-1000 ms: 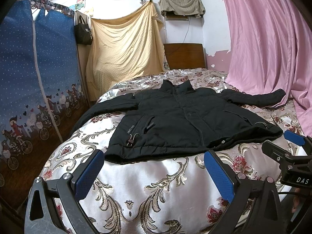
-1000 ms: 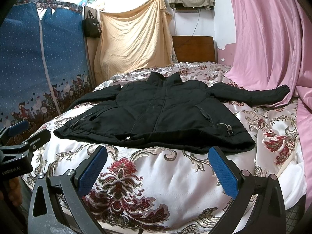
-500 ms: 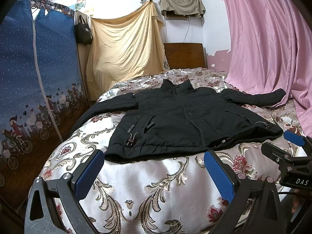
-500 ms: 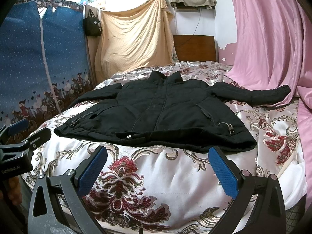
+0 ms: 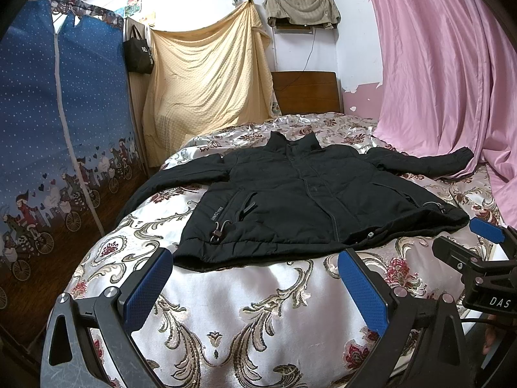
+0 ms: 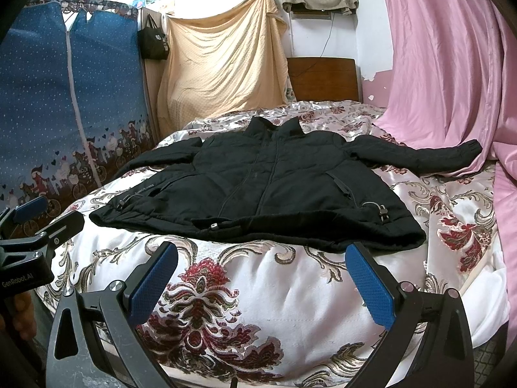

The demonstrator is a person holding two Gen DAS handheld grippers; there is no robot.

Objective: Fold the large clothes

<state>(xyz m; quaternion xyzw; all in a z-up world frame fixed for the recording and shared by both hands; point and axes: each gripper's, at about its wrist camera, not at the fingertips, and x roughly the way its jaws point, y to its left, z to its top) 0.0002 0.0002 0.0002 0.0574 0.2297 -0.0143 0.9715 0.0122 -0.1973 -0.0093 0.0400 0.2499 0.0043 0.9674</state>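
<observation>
A black padded jacket lies flat, front up and zipped, on the floral bedspread, sleeves spread to both sides; it also shows in the right wrist view. My left gripper is open and empty, just short of the jacket's hem near its left corner. My right gripper is open and empty, just short of the hem near its right corner. Each gripper shows at the edge of the other's view: the right one and the left one.
A blue fabric wardrobe stands left of the bed. A pink curtain hangs on the right, touching the far sleeve. A yellow cloth and a wooden headboard are behind.
Both grippers have crept very slightly forward toward the hem. The jacket has not moved.
</observation>
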